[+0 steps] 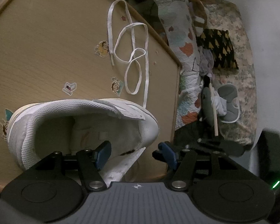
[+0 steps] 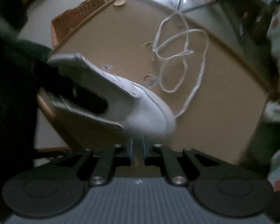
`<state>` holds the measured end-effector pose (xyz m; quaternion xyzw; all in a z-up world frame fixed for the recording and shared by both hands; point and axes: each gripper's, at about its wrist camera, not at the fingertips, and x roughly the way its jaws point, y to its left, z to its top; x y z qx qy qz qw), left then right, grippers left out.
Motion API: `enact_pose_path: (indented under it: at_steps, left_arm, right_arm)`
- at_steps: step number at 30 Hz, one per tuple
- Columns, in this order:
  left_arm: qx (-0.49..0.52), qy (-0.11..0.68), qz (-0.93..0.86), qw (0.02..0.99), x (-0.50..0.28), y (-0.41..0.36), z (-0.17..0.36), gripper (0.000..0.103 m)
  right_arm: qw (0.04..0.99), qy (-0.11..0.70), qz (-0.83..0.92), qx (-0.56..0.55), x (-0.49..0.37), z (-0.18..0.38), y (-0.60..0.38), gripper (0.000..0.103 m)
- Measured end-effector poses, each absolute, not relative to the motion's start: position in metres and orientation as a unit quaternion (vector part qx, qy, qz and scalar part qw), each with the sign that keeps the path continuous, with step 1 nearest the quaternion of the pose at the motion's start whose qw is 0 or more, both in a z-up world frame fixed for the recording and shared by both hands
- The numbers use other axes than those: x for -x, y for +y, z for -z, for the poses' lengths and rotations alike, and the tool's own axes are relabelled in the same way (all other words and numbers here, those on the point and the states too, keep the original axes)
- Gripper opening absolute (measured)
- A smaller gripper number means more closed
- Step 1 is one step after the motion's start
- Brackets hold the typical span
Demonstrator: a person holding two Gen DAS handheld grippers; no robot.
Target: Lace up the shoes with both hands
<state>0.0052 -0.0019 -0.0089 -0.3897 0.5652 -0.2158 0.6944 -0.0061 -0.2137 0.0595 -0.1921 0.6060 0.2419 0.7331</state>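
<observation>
Looking through my left wrist camera, I see the left gripper [image 1: 134, 154] with its blue pads standing apart astride the near side wall of the white sneaker [image 1: 84, 123]; one pad sits inside the shoe's opening, the other outside. Whether they press on the wall I cannot tell. The sneaker rests on the wooden table [image 1: 37, 46], and the white shoelace [image 1: 134, 59] lies in loose loops on the tabletop beyond it, among a few cartoon stickers [image 1: 102, 49]. A patterned quilt [image 1: 183, 43] lies past the table's edge.

My right wrist view is blurred. The right gripper [image 2: 137, 149] has its jaws nearly together, only a thin gap between them, with nothing in it; the sneaker's toe is just ahead of the tips. A woven basket [image 2: 74, 18] stands at the table's far corner.
</observation>
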Motion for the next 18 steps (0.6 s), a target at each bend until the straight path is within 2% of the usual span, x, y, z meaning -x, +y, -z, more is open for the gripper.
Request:
enact_pose_path:
  at_steps: [6,10,18]
  left_arm:
    - [0.381,0.570,0.212,0.697,-0.006,-0.004,0.007,0.062]
    - [0.379,0.572,0.205,0.698,-0.007,-0.004,0.006,0.062]
    - [0.378,0.575,0.203,0.697,-0.007,-0.002,0.006,0.062]
  right_arm:
    - [0.740,0.607,-0.238,0.163,0.025,-0.034,-0.231,0.010]
    - [0.750,0.597,-0.237,0.160,0.027,-0.029,-0.235,0.017]
    - [0.735,0.598,-0.262,0.184,0.030,-0.018,-0.227,0.018]
